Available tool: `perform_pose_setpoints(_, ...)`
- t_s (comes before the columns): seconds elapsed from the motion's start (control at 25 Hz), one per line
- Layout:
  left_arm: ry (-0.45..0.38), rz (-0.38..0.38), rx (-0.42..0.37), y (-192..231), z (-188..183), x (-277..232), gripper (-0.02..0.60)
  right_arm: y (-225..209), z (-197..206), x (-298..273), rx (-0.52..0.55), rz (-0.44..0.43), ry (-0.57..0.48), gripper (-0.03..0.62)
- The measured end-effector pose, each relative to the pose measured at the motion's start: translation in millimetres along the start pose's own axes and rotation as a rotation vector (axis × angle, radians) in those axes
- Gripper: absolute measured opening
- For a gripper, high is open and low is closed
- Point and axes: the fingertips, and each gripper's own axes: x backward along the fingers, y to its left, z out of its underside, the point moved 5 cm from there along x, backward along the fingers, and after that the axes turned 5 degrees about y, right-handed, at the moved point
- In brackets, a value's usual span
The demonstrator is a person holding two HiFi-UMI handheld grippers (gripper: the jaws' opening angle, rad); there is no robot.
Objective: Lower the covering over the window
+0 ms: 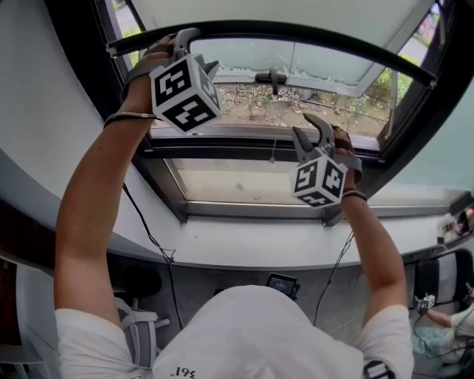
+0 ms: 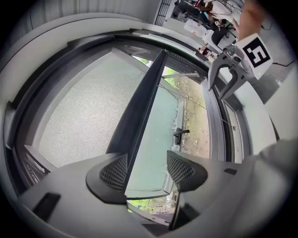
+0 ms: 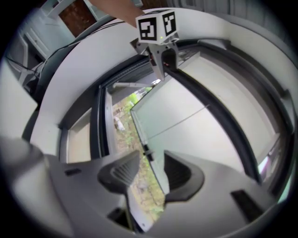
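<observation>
The window's roller blind (image 1: pixel 281 11) hangs partly down and ends in a dark bottom bar (image 1: pixel 311 35) that runs across the top of the window. My left gripper (image 1: pixel 204 48) is raised at the bar's left end. In the left gripper view the bar (image 2: pixel 144 97) passes between the jaws and lies against the left finger (image 2: pixel 111 173), with glass showing in the gap to the other finger. My right gripper (image 1: pixel 311 127) stands open and empty lower down, in front of the glass and below the bar. In the right gripper view the bar (image 3: pixel 219 111) crosses well above its jaws (image 3: pixel 151 167).
Behind the blind the outer sash (image 1: pixel 296 66), with its dark handle (image 1: pixel 270 76), stands open onto a weedy ground. A white sill (image 1: pixel 259 248) runs below the frame. A black cable (image 1: pixel 148 229) hangs down at the left, and a desk with clutter shows at the far right (image 1: pixel 455 222).
</observation>
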Motion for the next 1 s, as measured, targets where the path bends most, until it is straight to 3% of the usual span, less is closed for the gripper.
perform_pose_setpoints(0.24, 0.031, 0.052, -0.015, -36.2, 11.0, -7.7, 0.259, -54.8, -6.9, 1.5, 0.017, 0.121, -0.018, 0.172)
perform_pose_setpoints(0.6, 0.038, 0.072, -0.004, -50.3, 14.7, -12.0, 0.259, -100.7, -3.2, -5.5, 0.175, 0.303, 0.036, 0.172)
perform_pose_setpoints(1.0, 0.032, 0.07, 0.001, -48.5, 16.0, -11.6, 0.259, -116.1, 1.8, -17.3, 0.207, 0.325, 0.077, 0.172)
